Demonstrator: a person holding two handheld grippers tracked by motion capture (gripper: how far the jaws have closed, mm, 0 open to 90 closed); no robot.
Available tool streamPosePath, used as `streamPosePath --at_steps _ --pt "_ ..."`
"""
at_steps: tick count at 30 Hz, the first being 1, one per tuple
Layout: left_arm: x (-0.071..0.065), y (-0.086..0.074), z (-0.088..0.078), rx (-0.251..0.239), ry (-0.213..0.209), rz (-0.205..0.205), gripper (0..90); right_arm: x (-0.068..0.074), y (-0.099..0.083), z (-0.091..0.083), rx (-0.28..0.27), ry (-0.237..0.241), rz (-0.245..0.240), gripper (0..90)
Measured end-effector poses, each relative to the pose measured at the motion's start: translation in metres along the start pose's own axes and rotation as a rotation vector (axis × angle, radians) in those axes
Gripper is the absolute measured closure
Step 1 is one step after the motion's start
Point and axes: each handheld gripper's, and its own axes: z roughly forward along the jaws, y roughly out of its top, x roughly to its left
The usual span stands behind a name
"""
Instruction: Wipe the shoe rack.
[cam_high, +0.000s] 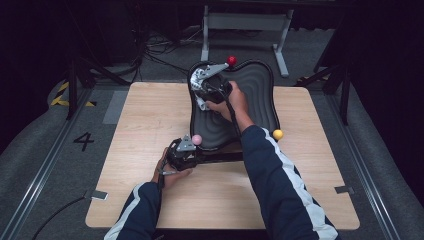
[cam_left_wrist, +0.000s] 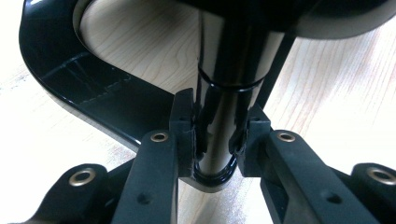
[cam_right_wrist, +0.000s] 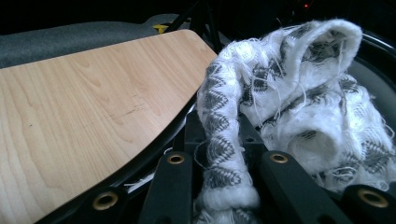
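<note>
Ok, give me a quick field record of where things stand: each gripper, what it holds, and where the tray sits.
left gripper: shut on the black post at the tray stand's base
right gripper: shut on the white-and-grey cloth, over the tray
tray: black, ridged, wavy-edged, at the table's far side
table: light wood
yellow ball: by the tray's near right edge

Cloth (cam_right_wrist: 299, 107) in the tray (cam_high: 260, 95) on the table (cam_high: 150, 130), toward its far edge.

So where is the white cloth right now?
In the right gripper view, the white cloth is pinched in the right claw, over the black tray at the table's far side.
</note>
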Motion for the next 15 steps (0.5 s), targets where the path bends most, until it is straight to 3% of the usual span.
streamPosePath --at_steps 4,15 --pt "0.0 0.0 0.0 0.004 0.002 0.001 73.4 -0.008 -0.003 -0.004 0.002 -0.021 0.046 80.0" --pt "-0.001 0.0 0.0 0.004 0.0 -0.001 73.4 -0.051 -0.033 -0.034 -0.019 -0.063 0.169 80.1"
